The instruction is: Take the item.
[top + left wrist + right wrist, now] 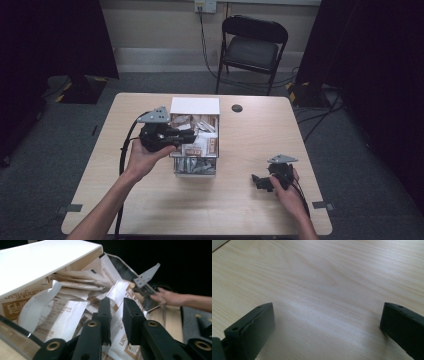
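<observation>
A clear box (196,171) with a raised white lid (195,106) stands mid-table, full of white and brown paper packets (202,145). My left gripper (192,136) reaches into the box from the left. In the left gripper view its jaws (116,302) stand close together with one white packet (119,291) pinched between them, and several packets (62,315) lie around them. My right gripper (263,182) rests low at the table's right front. Its jaws (327,315) are spread wide over bare wood with nothing between them.
A small black disc (237,108) lies on the table right of the lid. A black folding chair (252,47) stands beyond the far edge, with cables on the floor. The pale wooden table (250,220) has bare room on both sides of the box.
</observation>
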`<state>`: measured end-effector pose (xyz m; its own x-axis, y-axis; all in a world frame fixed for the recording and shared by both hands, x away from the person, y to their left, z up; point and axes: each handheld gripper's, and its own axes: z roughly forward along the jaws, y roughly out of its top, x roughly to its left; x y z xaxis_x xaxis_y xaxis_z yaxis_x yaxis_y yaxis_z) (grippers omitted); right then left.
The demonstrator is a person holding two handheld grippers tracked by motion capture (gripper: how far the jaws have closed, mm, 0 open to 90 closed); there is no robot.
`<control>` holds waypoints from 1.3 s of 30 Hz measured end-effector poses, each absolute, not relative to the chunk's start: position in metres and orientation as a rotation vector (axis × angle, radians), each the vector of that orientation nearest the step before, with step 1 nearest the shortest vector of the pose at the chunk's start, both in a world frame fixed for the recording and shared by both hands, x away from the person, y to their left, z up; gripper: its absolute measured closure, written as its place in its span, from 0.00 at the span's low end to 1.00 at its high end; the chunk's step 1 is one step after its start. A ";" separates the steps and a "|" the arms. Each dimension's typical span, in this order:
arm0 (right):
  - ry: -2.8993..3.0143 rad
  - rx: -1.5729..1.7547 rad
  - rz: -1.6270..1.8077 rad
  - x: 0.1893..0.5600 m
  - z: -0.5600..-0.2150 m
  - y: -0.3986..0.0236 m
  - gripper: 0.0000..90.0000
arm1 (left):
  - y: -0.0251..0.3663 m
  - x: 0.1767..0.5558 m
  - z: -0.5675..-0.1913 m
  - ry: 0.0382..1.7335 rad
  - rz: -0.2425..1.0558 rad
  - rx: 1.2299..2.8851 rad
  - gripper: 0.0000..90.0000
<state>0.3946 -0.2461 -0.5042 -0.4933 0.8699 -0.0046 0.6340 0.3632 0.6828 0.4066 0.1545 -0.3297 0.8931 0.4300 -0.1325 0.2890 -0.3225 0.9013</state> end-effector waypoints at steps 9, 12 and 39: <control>2.264 1.316 0.890 0.395 -0.504 -0.246 0.00 | 0.157 0.405 -0.329 0.504 0.162 1.940 1.00; 2.264 1.317 0.889 0.395 -0.504 -0.246 0.00 | 0.157 0.402 -0.328 0.499 0.179 1.946 1.00; 2.264 1.317 0.889 0.395 -0.504 -0.246 0.00 | 0.157 0.387 -0.325 0.422 0.094 1.914 0.86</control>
<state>0.3946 -0.2461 -0.5042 -0.4930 0.8700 -0.0046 0.6344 0.3631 0.6825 0.3868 0.1572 -0.3255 0.9330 0.3337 -0.1345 0.2455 -0.3172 0.9161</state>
